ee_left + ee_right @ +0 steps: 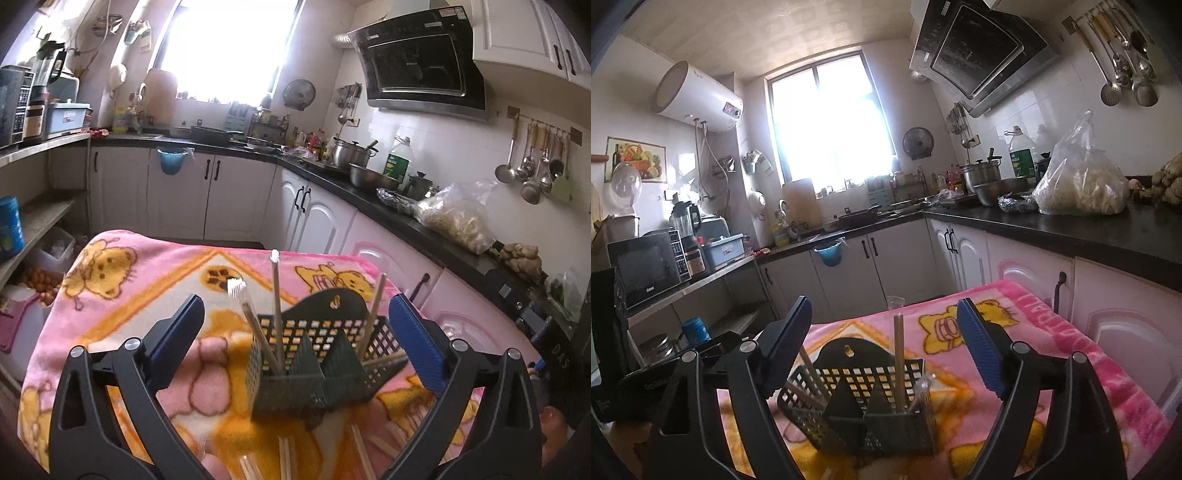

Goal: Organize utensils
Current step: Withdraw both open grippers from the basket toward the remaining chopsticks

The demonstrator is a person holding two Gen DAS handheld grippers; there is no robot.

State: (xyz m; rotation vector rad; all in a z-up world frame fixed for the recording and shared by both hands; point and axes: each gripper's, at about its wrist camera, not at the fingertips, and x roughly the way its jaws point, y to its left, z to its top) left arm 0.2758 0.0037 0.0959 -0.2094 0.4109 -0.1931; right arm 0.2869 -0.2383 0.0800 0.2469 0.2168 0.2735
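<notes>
step: load chopsticks (286,458) from near blanket (122,295) into caddy (314,354) | left gripper (295,347), right gripper (886,350): wide open, empty | tip: grasp mid-shaft, drop vertically into left compartment

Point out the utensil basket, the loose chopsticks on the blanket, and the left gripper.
utensil basket (291,387), left wrist view, front mesh wall.
loose chopsticks (360,448), left wrist view, mid-shaft of one.
left gripper (295,332), left wrist view, midway between its fingertips.

Fuzzy pink fleece blanket (122,295) lower frame, dark perforated matt plastic caddy (317,369) centre, pale wooden chopsticks (277,306) inside, glossy black countertop (1052,229) right, shiny metal pot (351,151)
</notes>
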